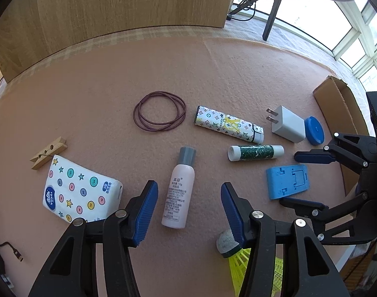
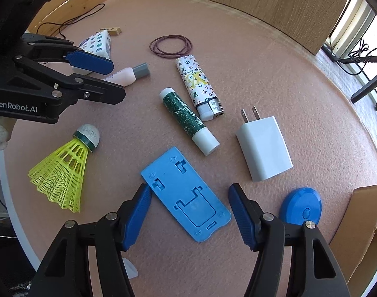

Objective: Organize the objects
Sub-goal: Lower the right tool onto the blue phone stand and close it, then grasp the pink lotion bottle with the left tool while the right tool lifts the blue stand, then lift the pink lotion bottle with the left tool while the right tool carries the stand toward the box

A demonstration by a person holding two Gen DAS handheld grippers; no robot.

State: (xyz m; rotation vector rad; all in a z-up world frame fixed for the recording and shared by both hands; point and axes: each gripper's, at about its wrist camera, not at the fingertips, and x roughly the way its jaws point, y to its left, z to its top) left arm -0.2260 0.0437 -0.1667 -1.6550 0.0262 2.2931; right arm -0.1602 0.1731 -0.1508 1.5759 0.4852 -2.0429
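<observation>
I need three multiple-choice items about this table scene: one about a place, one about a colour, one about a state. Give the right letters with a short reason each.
1. What lies between the fingers of the right claw?
A. white charger
B. blue flat plastic piece
C. shuttlecock

2. What colour is the shuttlecock's skirt?
A. yellow
B. red
C. white

3. How is the pink bottle placed?
A. upright
B. lying on its side
C. inside the cardboard box

Key: 1 B, the blue flat plastic piece sits between the fingers. 2 A, the shuttlecock has a yellow mesh skirt. 3 B, the pink bottle lies flat between the left claw fingers.
</observation>
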